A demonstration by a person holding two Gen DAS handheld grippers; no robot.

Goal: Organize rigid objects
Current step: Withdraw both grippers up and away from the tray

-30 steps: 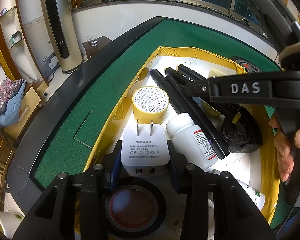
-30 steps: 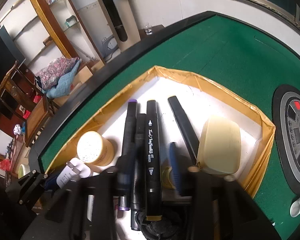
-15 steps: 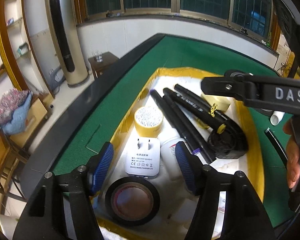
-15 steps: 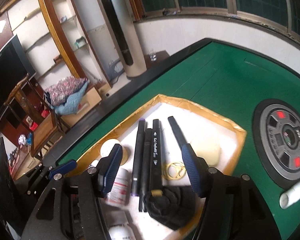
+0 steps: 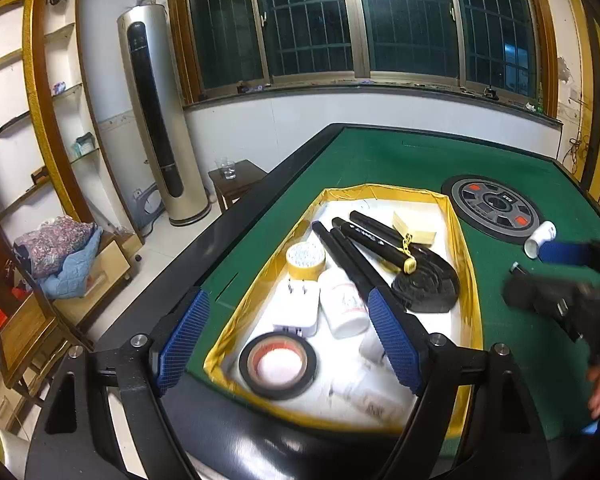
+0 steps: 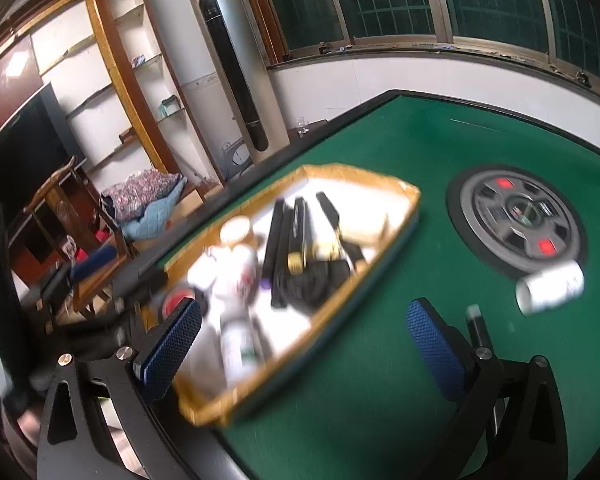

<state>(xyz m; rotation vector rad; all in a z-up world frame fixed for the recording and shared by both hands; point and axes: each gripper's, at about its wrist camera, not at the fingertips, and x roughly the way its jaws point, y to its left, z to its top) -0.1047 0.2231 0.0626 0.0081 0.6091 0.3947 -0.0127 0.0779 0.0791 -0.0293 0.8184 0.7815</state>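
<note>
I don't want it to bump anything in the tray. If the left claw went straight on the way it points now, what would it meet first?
Probably the white charger plug, maybe the white bottle beside it; depth is unclear. The left claw is opening with nothing between its pads, above the tray.

No writing can be read at this moment. The white charger (image 5: 296, 307) in the yellow-edged tray (image 5: 466, 264) carries rows of small dark print, too fine to make out. At its three o'clock, touching it, the white bottle (image 5: 344, 306) has a red-and-dark label, blurred. The black marker (image 5: 374, 240) at one o'clock bears pale lettering, illegible. In the right wrist view the tray's contents are smeared by motion.
</note>
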